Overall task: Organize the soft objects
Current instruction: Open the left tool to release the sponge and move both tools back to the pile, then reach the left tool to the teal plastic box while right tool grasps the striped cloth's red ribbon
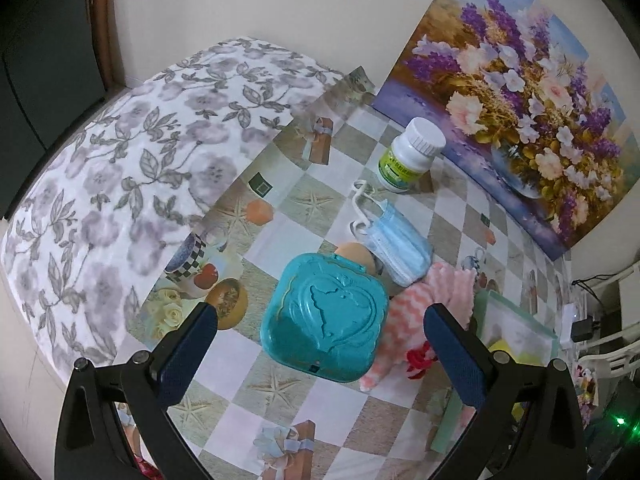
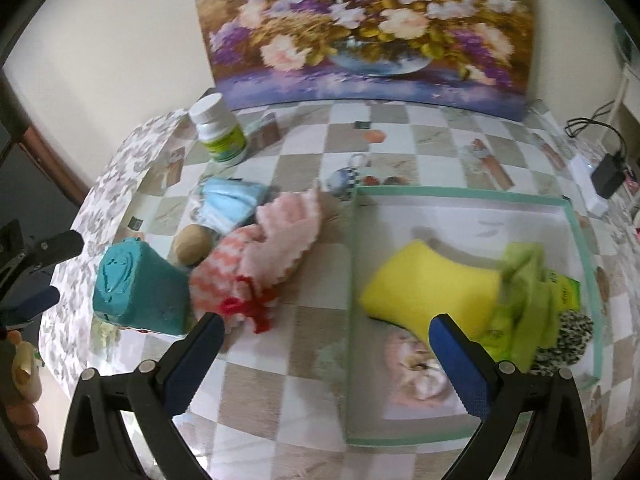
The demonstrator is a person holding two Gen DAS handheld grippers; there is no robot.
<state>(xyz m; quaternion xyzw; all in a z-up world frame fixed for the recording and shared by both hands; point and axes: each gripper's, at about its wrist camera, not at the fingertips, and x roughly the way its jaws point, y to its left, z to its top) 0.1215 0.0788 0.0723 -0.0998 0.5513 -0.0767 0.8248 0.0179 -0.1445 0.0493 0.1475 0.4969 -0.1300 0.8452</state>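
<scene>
Both my grippers, left (image 1: 320, 336) and right (image 2: 326, 340), hang released above the checkered tablecloth (image 2: 280, 364); flower painting (image 2: 360, 28) leans ahead.

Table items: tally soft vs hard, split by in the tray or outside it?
Soft, in the glass tray: 3 (yellow sponge, green cloth, leopard-print item)
Soft, outside: 2 (pink cloth, blue face mask)
Hard, outside: 3 (teal box, white bottle, tan egg-shaped object)
Total: 8
</scene>
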